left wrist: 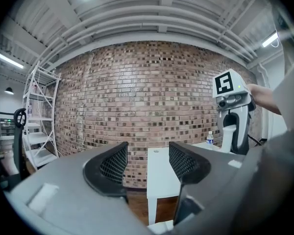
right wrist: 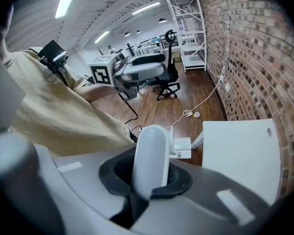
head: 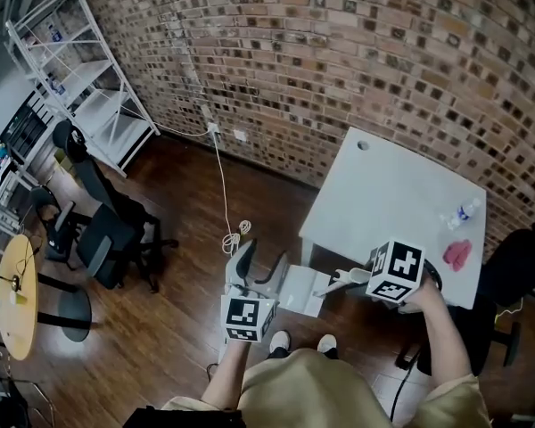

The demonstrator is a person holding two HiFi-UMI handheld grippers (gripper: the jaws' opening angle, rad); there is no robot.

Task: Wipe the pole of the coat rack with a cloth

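A pink cloth lies crumpled on the white table, near its right front corner. No coat rack shows in any view. My left gripper is held low over the wooden floor. Its black mesh pads stand apart with nothing between them, and it faces the brick wall and the table. My right gripper hovers at the table's front edge, left of the cloth and pointing left. Its jaws are shut, with nothing seen between them. Its marker cube shows in the left gripper view.
A small water bottle stands on the table behind the cloth. A white boxy thing and a coiled cable lie on the floor by the table leg. Office chairs, a white shelf rack and a round yellow table stand at the left.
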